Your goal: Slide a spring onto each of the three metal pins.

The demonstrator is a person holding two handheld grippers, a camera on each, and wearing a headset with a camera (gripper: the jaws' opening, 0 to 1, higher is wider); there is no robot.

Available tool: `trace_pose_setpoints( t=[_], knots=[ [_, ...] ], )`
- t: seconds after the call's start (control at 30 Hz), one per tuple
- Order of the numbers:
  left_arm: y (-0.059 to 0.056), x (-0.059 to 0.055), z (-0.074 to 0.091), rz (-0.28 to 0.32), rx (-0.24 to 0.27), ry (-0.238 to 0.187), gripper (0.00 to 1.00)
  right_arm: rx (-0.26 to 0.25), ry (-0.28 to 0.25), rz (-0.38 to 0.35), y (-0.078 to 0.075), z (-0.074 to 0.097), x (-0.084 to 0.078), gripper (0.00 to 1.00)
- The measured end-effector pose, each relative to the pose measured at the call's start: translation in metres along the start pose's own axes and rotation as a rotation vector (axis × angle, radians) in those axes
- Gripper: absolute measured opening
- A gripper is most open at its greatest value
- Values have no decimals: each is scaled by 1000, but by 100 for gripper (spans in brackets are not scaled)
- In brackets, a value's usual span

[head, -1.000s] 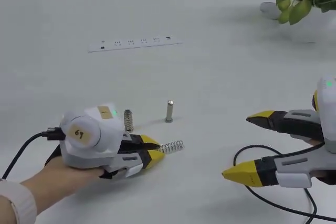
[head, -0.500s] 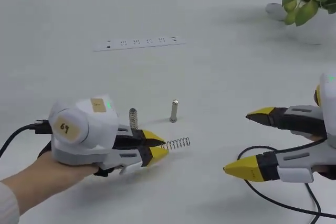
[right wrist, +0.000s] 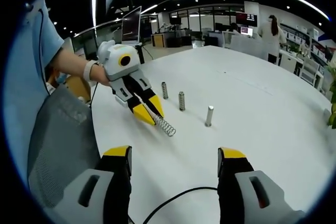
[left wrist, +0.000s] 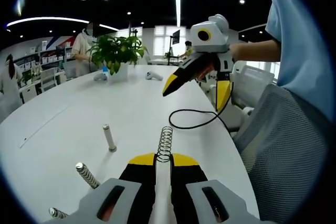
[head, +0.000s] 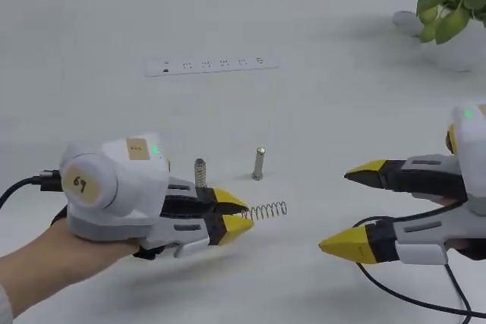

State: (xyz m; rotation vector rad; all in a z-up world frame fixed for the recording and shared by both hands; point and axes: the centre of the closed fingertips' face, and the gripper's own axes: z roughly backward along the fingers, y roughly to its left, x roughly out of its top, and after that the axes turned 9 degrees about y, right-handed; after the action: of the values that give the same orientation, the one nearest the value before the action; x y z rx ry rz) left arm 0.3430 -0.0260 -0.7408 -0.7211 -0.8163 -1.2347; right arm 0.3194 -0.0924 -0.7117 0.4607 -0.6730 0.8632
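Head view. The left gripper is clamped narrow on one end of a loose coiled steel spring. The spring juts out past the yellow jaw tips above the white tabletop. Its long axis lies close to level, free end pointing to the person's right and a little away. A bare silver metal pin stands upright just beyond the spring. A spring-covered metal pin stands to the left of it, beside the gripper body. The right gripper hovers well apart on the right, jaws wide, holding nothing. A white power strip lies far back on the table.

Left gripper view. The held spring runs straight ahead along the jaws, free end forward. The bare pin is ahead and left. Nearer the camera are the sprung pin and a second spring-covered pin at the lower edge.

Right gripper view. All three pins stand in a row, two sprung, with the bare one at the end nearest the spring's free end. This gripper's own jaws stand wide apart with a black cable between them.

Judgement: two pins look done, and the step in hand is carrying the last spring to the bare pin. Spring axis and pin axis are roughly at right angles. The next move calls for tipping the spring upright, open end down, centring it over the pin tip, then lowering.
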Motion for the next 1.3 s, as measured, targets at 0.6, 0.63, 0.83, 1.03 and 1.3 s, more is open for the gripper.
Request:
trace_pose_setpoints(
  t=[0.6, 0.63, 0.83, 1.03, 1.3],
  knots=[
    [-15, 13, 12, -26, -38, -30, 2, 64, 41, 84, 13, -13, 9, 43],
    [-16, 13, 12, -26, -41, -29, 2, 66, 43, 87, 14, -13, 9, 41],
    [-18, 14, 10, -29, -52, -30, 2, 84, 54, 111, 16, -17, 11, 35],
    [-22, 15, 8, -34, -65, -33, 2, 90, 66, 129, 16, -18, 11, 27],
    [-23, 18, 9, -35, -69, -39, 2, 119, 83, 155, 21, -21, 10, 19]
  ],
)
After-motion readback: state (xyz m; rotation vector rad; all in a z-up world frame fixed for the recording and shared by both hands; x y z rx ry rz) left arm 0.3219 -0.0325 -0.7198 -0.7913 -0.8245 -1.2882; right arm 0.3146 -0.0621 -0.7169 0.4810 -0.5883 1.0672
